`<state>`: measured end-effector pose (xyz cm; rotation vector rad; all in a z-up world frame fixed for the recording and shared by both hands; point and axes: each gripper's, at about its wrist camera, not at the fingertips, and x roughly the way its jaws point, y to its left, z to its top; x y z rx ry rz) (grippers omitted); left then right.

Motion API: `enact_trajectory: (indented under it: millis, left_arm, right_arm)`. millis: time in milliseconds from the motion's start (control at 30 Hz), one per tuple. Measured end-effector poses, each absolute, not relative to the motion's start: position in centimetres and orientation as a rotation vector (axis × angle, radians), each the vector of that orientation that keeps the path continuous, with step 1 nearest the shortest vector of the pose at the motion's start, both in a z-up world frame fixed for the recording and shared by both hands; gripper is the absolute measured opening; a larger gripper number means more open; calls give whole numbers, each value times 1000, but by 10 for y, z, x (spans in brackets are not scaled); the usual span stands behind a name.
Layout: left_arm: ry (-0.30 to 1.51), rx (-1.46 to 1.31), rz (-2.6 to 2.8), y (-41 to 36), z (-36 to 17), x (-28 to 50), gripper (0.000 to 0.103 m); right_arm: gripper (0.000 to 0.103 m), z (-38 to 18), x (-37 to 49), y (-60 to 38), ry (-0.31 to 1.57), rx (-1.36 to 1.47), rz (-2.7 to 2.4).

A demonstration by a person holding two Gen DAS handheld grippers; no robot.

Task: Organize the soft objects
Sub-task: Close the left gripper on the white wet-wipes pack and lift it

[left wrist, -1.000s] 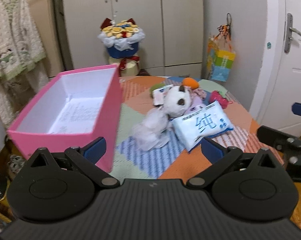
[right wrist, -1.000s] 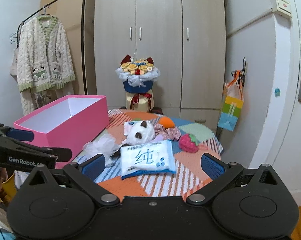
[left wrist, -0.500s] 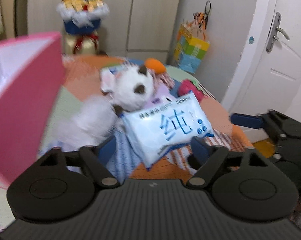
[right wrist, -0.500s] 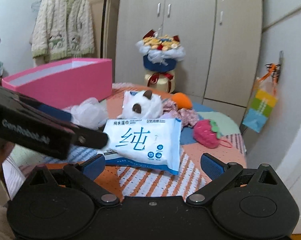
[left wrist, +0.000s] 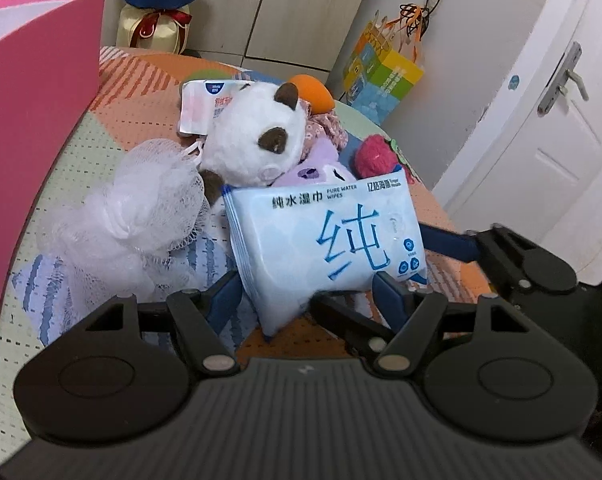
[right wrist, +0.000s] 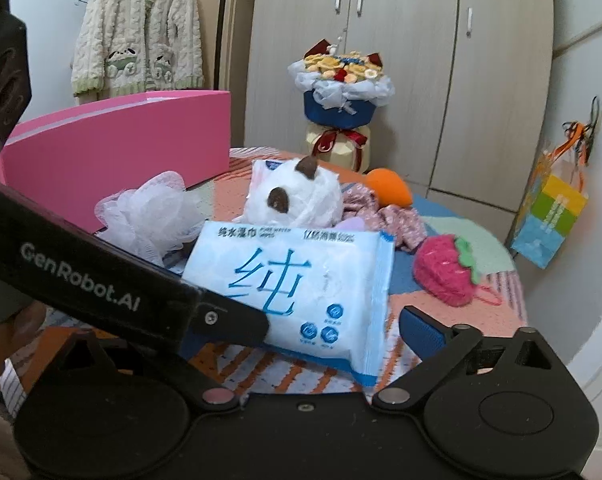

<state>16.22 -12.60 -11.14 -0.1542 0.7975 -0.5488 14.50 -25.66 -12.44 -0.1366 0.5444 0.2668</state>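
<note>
left gripper [left wrist: 307, 300]: matte black ribbed body, blue fingers | right gripper [right wrist: 301, 332]: black linkage arms, silver pivot screws | arm marking: white "GenRobot.AI"

Against the wardrobe [right wrist: 401, 60] stands a wrapped bouquet [right wrist: 341, 92], with a knitted cardigan [right wrist: 137, 28] hanging well to its left, and a colourful paper bag [right wrist: 549, 216] and a white door [left wrist: 549, 120] off to the wardrobe's right.
</note>
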Motion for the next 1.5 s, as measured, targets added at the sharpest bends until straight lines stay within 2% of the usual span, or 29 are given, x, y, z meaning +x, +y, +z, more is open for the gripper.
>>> enact_trajectory:
  millis: [67, 133, 400, 733, 867, 1000, 1100, 1233, 1267, 1300, 1500]
  left_arm:
    - [792, -150, -546, -126, -111, 159, 60]
    - [784, -125, -544, -129, -108, 156, 57]
    - [791, -61, -581, -132, -101, 143, 56]
    - [931, -68, -672, -116, -101, 133, 64]
    - [898, -64, -632, -110, -97, 135, 70]
    - [866, -77, -583, -107, -96, 142, 71]
    - [860, -83, -565, -111, -101, 149, 68]
    - [824, -47, -561, -119, -104, 147, 51]
    - [823, -46, -569, -120, -104, 146, 47]
    - [819, -46, -566, -120, -104, 145, 47]
    - [836, -41, -574, -122, -104, 142, 46]
  right_arm:
    - [91, -127, 147, -257, 557, -108, 268]
    - [88, -130, 145, -254, 552, -122, 242]
    - [87, -125, 124, -241, 545, -142, 209]
    - [94, -123, 101, -245, 617, -66, 248]
    - [94, -129, 102, -251, 645, -70, 219]
    - [94, -129, 102, -254, 641, -75, 232]
    - [94, -129, 105, -253, 639, -85, 239]
    - [91, -128, 107, -250, 631, -85, 266]
    - [87, -128, 108, -250, 635, -80, 278]
    - [82, -129, 108, -251, 636, -66, 290]
    - [77, -129, 105, -247, 637, -33, 274]
